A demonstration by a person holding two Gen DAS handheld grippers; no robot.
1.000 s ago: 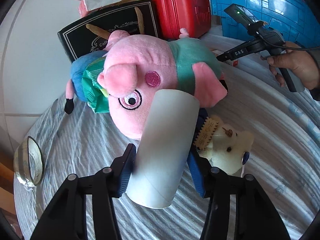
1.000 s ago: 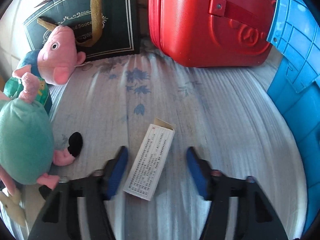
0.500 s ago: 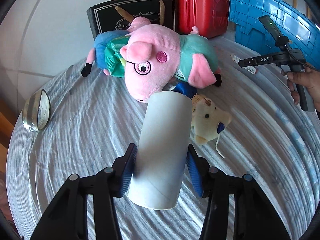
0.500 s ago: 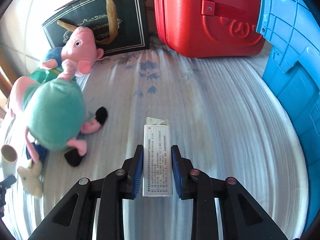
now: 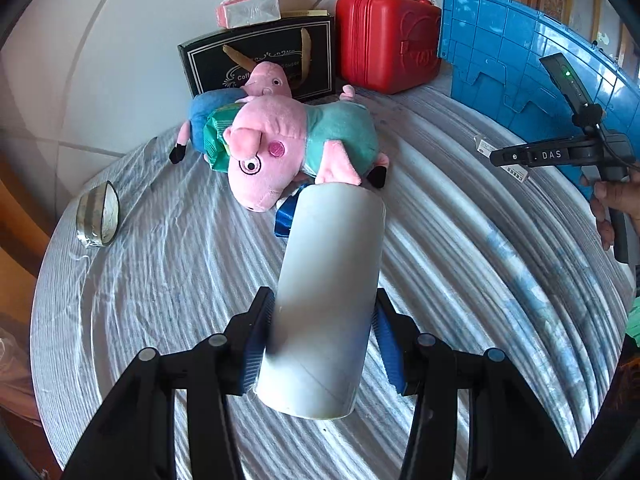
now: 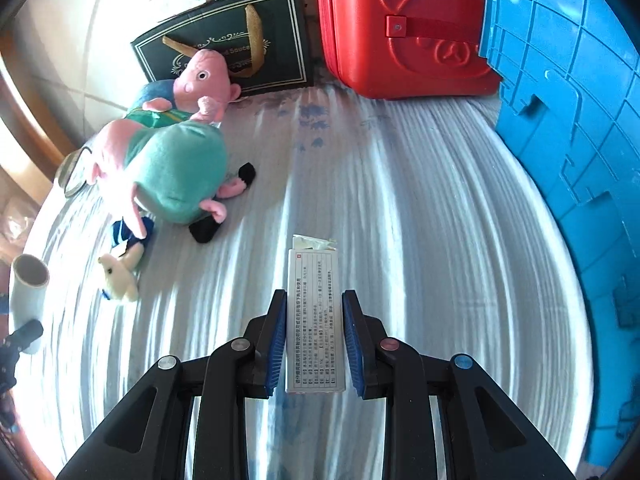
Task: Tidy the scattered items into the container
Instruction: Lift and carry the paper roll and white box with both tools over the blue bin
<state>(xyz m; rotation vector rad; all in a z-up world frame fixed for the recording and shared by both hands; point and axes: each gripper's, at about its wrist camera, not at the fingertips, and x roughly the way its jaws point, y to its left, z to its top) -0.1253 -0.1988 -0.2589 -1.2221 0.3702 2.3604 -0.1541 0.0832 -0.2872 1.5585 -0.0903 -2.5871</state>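
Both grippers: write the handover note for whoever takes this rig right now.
Left gripper: shut on the white cardboard tube, held clear of the table.
Right gripper: shut on the small printed box, also lifted.
Blue container: at the table's right edge, beside the red case.
Done: both items are picked up; nothing can be seen inside the container from these views.
Left: drop the tube and box in, then collect the two pig plushes, the small cream bear and the tape roll at the left edge.

Black left gripper [image 5: 324,334], blue-padded jaws, silver screws.
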